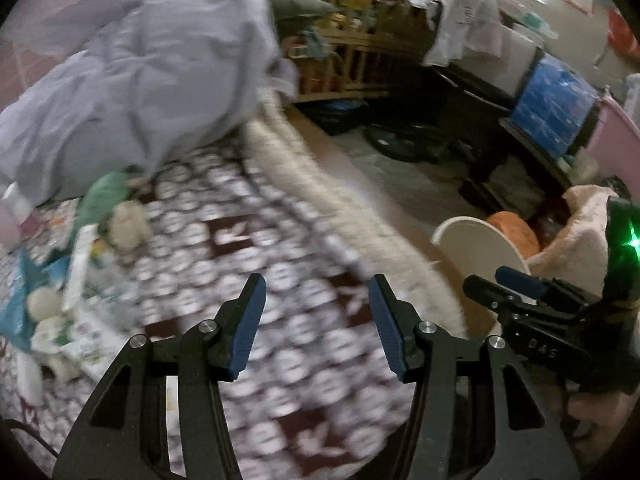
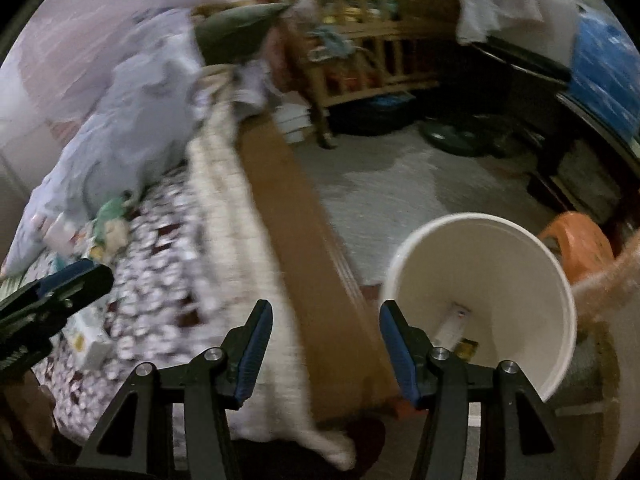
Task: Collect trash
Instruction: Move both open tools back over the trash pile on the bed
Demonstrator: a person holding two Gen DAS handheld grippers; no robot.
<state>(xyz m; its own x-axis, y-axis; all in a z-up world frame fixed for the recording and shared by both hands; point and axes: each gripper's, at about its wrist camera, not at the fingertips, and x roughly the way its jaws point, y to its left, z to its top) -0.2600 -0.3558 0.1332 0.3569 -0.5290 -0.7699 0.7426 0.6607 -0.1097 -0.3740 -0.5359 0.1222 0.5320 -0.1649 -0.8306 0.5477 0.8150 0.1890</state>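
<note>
Cluttered and dim, the bedroom had a bed covered by a brown-and-white patterned blanket (image 1: 256, 264), with a rumpled grey duvet (image 1: 132, 92) heaped toward its head. Wooden shelving (image 2: 372, 60) crammed with odds and ends stood along the far wall, and the floor (image 2: 400, 188) between bed and furniture looked pale and dusty.

Most of the trash (image 1: 80, 280) lay in a loose scatter on the blanket near the duvet: crumpled tissues, paper wrappers, something green, all too blurred to sort out. A white bucket (image 2: 520, 248) stood on the floor just beside the bed, tilted toward the right wrist camera, with a couple of small scraps (image 2: 456, 328) lying at its bottom. An orange stool (image 2: 580, 240) sat just behind it.

The left gripper (image 1: 316, 320) hung over the blanket with its blue-padded fingers spread apart and nothing between them. The right gripper (image 2: 326, 354) was over the edge of the bed, near the bucket's rim, its fingers likewise spread and holding nothing.
</note>
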